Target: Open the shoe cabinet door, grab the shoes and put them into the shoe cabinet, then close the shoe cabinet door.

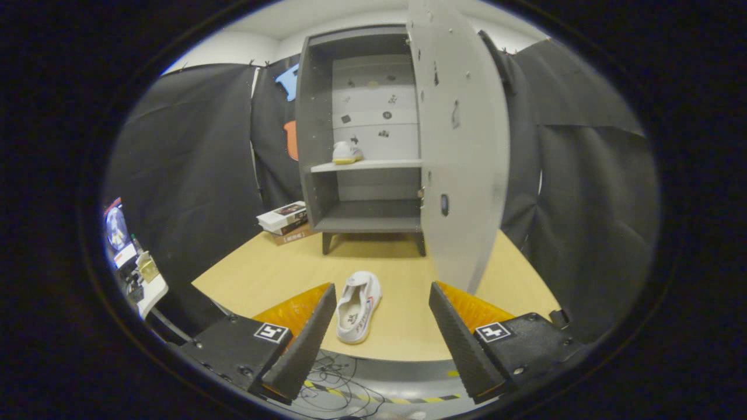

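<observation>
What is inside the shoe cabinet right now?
One white shoe sits on the middle shelf of the shoe cabinet; the bottom shelf looks bare. The open door covers the cabinet's right part. The claw is open.

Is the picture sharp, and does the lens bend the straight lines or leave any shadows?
Gripper view: fisheye bends the open cabinet door into a curve; the shoe on the table, between the fingers of the open claw, looks sharp; the shoe on the shelf is small and soft; a soft shadow lies under the cabinet.
</observation>
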